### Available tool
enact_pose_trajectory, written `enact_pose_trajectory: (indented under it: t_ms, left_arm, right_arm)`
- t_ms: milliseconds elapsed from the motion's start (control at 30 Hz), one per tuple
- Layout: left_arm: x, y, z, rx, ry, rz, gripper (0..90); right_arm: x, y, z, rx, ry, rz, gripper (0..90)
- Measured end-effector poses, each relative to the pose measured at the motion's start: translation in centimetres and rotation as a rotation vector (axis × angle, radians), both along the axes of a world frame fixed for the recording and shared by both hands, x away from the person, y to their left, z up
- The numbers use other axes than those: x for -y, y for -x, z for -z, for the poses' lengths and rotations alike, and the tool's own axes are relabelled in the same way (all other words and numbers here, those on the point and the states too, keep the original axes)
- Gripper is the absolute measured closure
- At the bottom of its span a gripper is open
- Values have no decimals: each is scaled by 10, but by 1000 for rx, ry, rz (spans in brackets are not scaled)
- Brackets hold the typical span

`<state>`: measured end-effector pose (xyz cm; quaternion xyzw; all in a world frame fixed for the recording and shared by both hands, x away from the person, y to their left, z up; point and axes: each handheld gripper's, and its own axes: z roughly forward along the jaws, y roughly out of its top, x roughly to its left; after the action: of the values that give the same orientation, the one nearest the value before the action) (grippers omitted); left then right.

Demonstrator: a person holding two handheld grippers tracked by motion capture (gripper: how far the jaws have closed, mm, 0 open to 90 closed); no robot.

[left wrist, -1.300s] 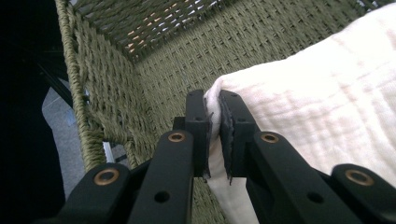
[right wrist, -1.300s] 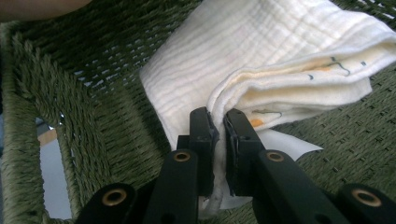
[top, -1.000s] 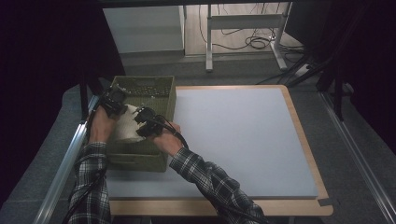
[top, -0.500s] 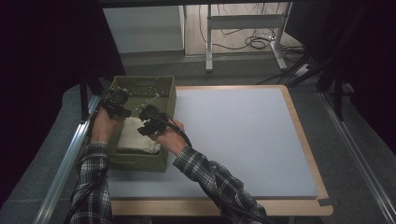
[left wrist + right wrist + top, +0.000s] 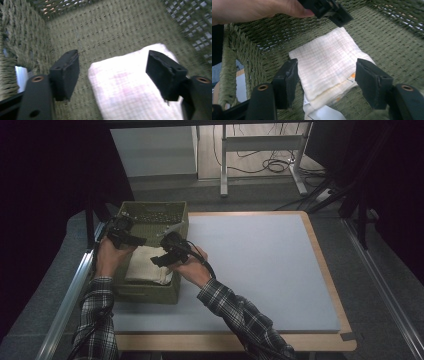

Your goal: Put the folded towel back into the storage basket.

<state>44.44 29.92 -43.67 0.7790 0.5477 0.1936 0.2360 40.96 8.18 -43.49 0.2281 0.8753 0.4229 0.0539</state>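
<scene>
A folded white cloth lies flat on the floor of a green woven basket at the table's left. My left gripper hovers over the basket's left side. Its jaws have just been opening and stand apart above the cloth, off the fabric. My right gripper hangs over the basket's right side. Its jaws have also just been opening, and the cloth lies loose below the gap. In the right gripper view the left gripper and its hand show at the top.
The basket's woven walls rise close around both grippers. A pale grey mat with a wooden border covers the table to the right of the basket. A metal rail runs along the table's left edge.
Both grippers were down together on the cloth in the basket. Now they are raised a little and spread apart, the right one shifted right, and the cloth lies free.
</scene>
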Motion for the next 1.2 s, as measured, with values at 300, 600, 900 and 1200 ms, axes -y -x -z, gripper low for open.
enact_pose_trajectory:
  t_ms: [300, 600, 900, 1200]
  left_arm:
    - [6, 13, -3, 15, 80, 39, 136]
    - [20, 29, -7, 42, 140, 90, 52]
    - [31, 40, -5, 54, 186, 131, 20]
    - [50, 51, -7, 94, 219, 155, 0]
  right_arm:
    - [20, 5, -5, 16, -14, -16, 225]
    - [48, 11, -6, 27, -23, -32, 144]
    - [81, 16, -5, 28, -35, -23, 112]
    - [114, 19, 3, 22, -30, -3, 90]
